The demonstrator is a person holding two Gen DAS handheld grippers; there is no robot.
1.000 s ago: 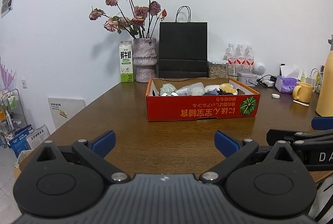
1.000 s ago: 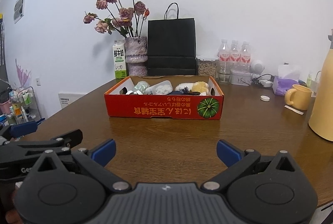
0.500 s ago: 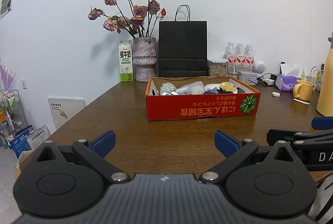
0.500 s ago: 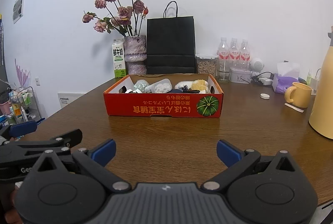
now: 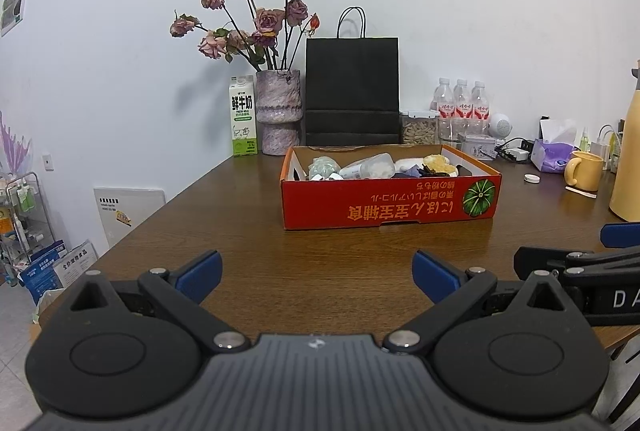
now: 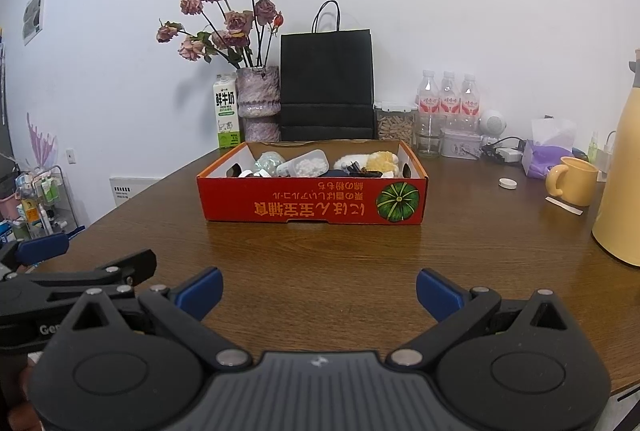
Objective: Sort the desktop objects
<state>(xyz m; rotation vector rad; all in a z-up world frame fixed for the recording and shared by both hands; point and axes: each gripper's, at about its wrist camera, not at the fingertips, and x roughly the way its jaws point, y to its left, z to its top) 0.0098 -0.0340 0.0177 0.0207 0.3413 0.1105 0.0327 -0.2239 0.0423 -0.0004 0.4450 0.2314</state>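
both grippers sit low at the near edge of the table (image 5: pixel 248 231), side by side. left gripper (image 5: pixel 316 273) has its jaws spread wide with nothing in them, and the right gripper (image 6: pixel 318 289) is the same, wide and empty.

the red box (image 5: pixel 390 199) is the thing here. it's full of small stuff: a clear tub (image 6: pixel 304 163), something greenish (image 6: pixel 269 161), a yellow-and-white soft thing (image 6: pixel 380 161), some dark bits i can't make out. from the left gripper the box sits about 1 o'clock, well apart. from the right gripper it's nearly dead on 12, maybe a hair toward 11. its long axis runs 9 to 3, so the long printed side faces both grippers square on. i'd say the right one has the straighter line in, and they look about equally far.

a mug (image 6: pixel 574 181), a white cap (image 6: pixel 507 183) and a yellow jug (image 6: pixel 622 167) stand loose out at 2 o'clock.

honestly this fits either the stuff waiting to come out of the box or already gathered into it. can't call it from here.
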